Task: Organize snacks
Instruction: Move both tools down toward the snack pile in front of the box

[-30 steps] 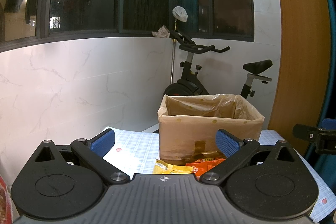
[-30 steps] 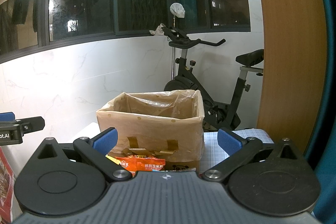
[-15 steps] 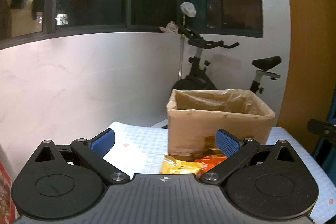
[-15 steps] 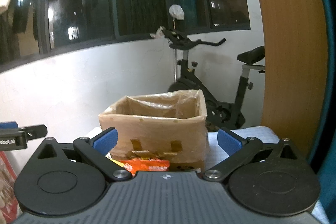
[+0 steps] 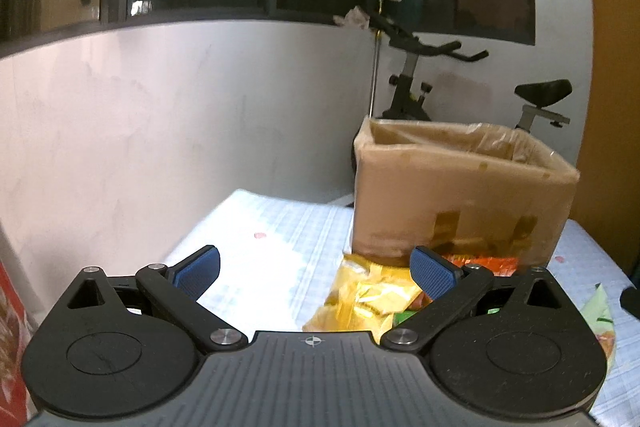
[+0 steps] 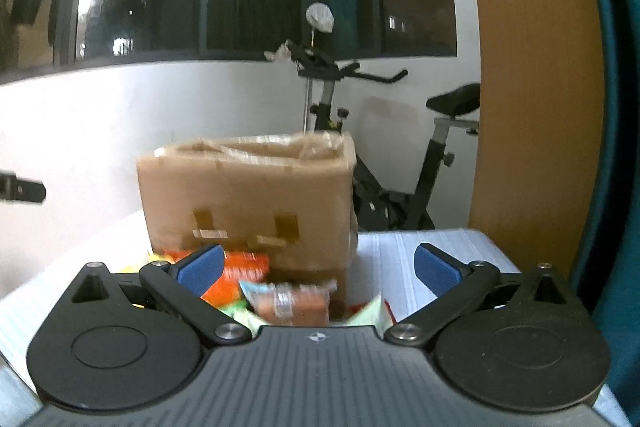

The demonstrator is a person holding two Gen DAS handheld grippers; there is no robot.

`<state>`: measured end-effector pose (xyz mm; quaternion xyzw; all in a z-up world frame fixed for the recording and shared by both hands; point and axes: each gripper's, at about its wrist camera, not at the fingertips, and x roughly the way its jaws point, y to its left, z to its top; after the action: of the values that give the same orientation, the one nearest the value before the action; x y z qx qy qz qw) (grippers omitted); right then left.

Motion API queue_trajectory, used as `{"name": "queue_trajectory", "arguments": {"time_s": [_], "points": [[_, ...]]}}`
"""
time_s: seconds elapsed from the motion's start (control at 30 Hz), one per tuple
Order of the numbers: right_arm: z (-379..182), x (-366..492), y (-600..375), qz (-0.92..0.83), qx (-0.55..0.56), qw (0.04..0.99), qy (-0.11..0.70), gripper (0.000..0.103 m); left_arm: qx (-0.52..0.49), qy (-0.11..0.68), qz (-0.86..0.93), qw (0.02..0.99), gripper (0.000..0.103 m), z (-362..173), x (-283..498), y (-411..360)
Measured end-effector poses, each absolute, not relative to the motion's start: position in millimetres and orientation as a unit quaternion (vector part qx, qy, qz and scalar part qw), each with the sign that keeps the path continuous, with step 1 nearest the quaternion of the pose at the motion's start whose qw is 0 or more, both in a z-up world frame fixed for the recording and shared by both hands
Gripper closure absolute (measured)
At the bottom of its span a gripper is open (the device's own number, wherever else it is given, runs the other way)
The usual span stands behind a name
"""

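A brown cardboard box [image 5: 460,195] lined with clear plastic stands on a checked tablecloth [image 5: 280,227]. Snack packs lie in front of it: a yellow pack [image 5: 364,299] and an orange pack [image 5: 480,261] in the left wrist view. The right wrist view shows the box [image 6: 248,203], the orange pack [image 6: 244,265], a brownish pack [image 6: 296,301] and a pale green pack [image 6: 368,311]. My left gripper [image 5: 316,271] is open above the cloth, left of the yellow pack. My right gripper [image 6: 318,267] is open above the packs, holding nothing.
An exercise bike [image 5: 416,83] stands behind the table against a white marble wall [image 5: 120,131] under dark windows. A wooden panel [image 6: 536,107] rises at the right. A red package edge [image 5: 10,307] shows at far left. The other gripper's tip [image 6: 22,189] pokes in.
Both grippers have tilted down and moved closer to the table, so more snack packs show in front of the box. Both stay open.
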<state>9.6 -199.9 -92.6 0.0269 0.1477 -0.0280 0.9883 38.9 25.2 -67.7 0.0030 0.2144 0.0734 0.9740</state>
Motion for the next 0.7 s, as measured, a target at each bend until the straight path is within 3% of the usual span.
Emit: {"name": "queue_trajectory", "arguments": {"time_s": [0.23, 0.7], "points": [[-134.2, 12.9, -216.1, -0.043, 0.089, 0.976, 0.195, 0.000, 0.005, 0.230, 0.088, 0.969, 0.004, -94.6, 52.1, 26.2], [-161.5, 28.9, -244.1, -0.059, 0.197, 0.940, 0.273, 0.000, 0.003, 0.233, 0.078, 0.969, 0.004, -133.3, 60.9, 26.2]]}}
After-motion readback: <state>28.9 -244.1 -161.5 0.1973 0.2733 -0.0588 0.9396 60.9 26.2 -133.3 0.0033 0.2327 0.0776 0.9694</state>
